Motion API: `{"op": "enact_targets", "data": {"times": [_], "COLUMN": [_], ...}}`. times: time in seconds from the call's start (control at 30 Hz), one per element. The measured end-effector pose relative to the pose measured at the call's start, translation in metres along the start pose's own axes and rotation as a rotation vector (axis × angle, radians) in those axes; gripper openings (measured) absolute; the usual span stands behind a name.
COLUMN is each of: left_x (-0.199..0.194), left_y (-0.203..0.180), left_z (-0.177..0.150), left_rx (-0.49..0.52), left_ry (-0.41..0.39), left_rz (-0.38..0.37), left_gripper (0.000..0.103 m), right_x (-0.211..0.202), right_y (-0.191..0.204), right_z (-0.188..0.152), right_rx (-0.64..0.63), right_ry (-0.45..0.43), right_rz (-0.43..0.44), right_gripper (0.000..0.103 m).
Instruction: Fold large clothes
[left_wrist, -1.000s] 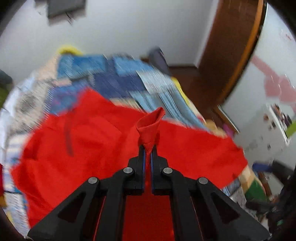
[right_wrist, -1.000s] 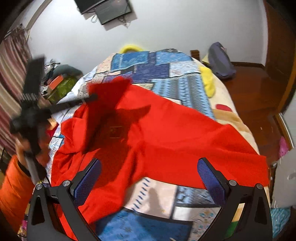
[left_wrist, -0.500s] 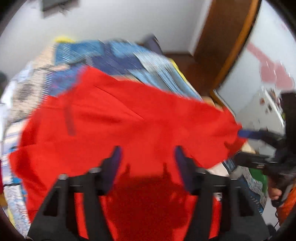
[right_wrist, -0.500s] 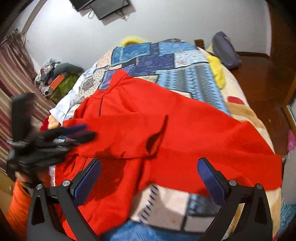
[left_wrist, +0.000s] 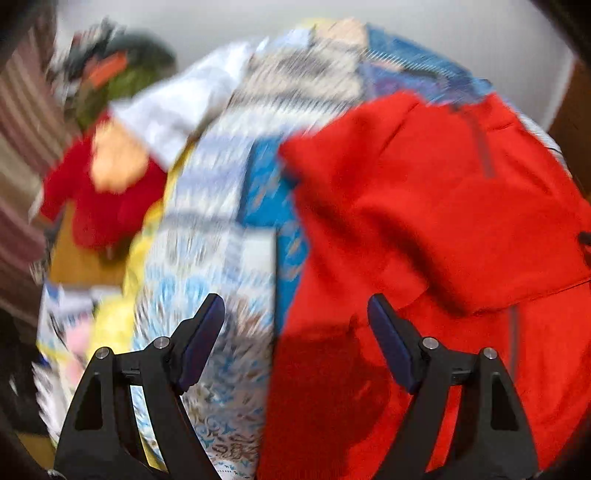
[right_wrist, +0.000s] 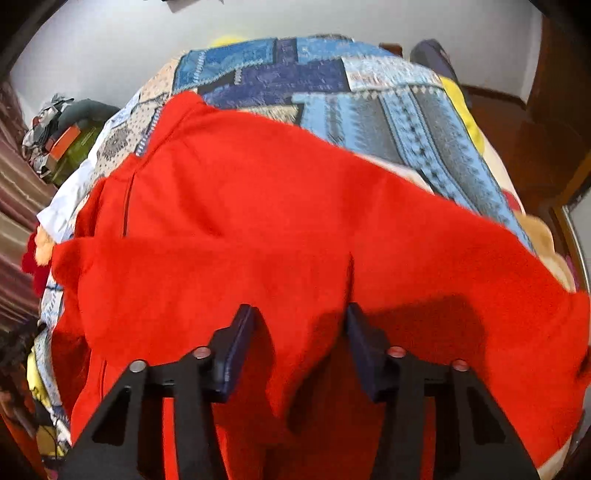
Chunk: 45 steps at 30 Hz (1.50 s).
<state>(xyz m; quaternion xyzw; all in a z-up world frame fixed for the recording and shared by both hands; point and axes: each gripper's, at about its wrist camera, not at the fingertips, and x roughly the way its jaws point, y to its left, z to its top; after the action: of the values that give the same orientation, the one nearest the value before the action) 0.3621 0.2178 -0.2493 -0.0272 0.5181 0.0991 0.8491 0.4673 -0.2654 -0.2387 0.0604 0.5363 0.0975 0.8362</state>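
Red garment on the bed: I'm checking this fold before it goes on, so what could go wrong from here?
1. The right gripper is closing with only a raised ridge of the red garment between its jaws; it may pinch one layer, or catch the patchwork bedspread beneath.
2. The left gripper is opening over the garment's edge, half above bare bedspread, and its view is blurred, so a grab there could miss.
3. The sleeve already folded over could be dragged askew.
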Motion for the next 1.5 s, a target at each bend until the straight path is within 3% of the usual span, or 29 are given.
{"op": "enact_targets", "data": {"times": [0.07, 0.13, 0.27, 0.37, 0.47, 0.5, 0.53, 0.63, 0.77, 0.83, 0.87, 1.1, 1.27, 1.37, 1.4, 1.43, 1.5], "left_x": [0.018, 0.020, 0.031, 0.041, 0.057, 0.062, 0.066, 0.059, 0.032, 0.027, 0.026, 0.018, 0.016, 0.019, 0.019, 0.020, 0.021], "left_y": [0.010, 0.000, -0.027, -0.057, -0.072, -0.078, -0.081, -0.071, -0.022, 0.002, 0.013, 0.021, 0.019, 0.028, 0.030, 0.032, 0.036], "left_z": [-0.010, -0.014, -0.021, -0.029, -0.032, -0.033, -0.031, -0.020, -0.005, 0.000, -0.001, -0.013, -0.019, -0.017, -0.018, -0.018, -0.018], "left_rx": [-0.025, 0.020, 0.154, 0.320, 0.374, 0.394, 0.402, 0.309, 0.079, 0.005, -0.023, -0.071, -0.063, -0.094, -0.107, -0.125, -0.153], "left_ry": [0.029, -0.023, -0.044, -0.050, -0.049, -0.059, -0.077, -0.100, -0.136, -0.127, -0.117, -0.081, -0.069, -0.059, -0.056, -0.051, -0.041], "left_rz": [-0.008, 0.039, 0.102, 0.151, 0.262, 0.324, 0.381, 0.383, 0.364, 0.315, 0.326, 0.269, 0.258, 0.234, 0.228, 0.220, 0.211], "left_gripper": [0.079, 0.086, 0.098, 0.098, 0.098, 0.095, 0.085, 0.076, 0.076, 0.076, 0.076, 0.077, 0.078, 0.080, 0.082, 0.083, 0.084], "right_x": [0.005, 0.010, 0.007, -0.010, -0.032, -0.037, -0.044, -0.063, -0.074, -0.072, -0.069, -0.023, -0.017, -0.018, -0.019, -0.021, -0.024], "right_y": [0.008, 0.016, 0.031, 0.040, 0.043, 0.042, 0.042, 0.042, 0.035, 0.027, 0.022, 0.011, 0.012, 0.011, 0.010, 0.007, 0.001], "right_z": [0.003, 0.005, 0.007, 0.007, 0.008, 0.008, 0.009, 0.008, 0.002, 0.001, 0.000, -0.027, -0.041, -0.041, -0.041, -0.041, -0.042], "right_rx": [-0.014, -0.031, -0.076, -0.105, -0.121, -0.119, -0.117, -0.141, -0.178, -0.168, -0.163, -0.234, -0.304, -0.317, -0.318, -0.323, -0.331], "right_ry": [0.003, 0.005, -0.034, -0.085, -0.133, -0.140, -0.148, -0.184, -0.205, -0.189, -0.175, -0.083, -0.069, -0.062, -0.065, -0.078, -0.099], "right_rz": [0.008, 0.004, -0.015, -0.011, -0.008, -0.003, 0.003, -0.016, -0.086, -0.091, -0.100, -0.252, -0.363, -0.420, -0.449, -0.509, -0.564], "right_gripper": [0.031, 0.019, 0.011, 0.009, 0.008, 0.008, 0.008, 0.008, 0.008, 0.008, 0.008, 0.009, 0.010, 0.019, 0.038, 0.067, 0.089]}}
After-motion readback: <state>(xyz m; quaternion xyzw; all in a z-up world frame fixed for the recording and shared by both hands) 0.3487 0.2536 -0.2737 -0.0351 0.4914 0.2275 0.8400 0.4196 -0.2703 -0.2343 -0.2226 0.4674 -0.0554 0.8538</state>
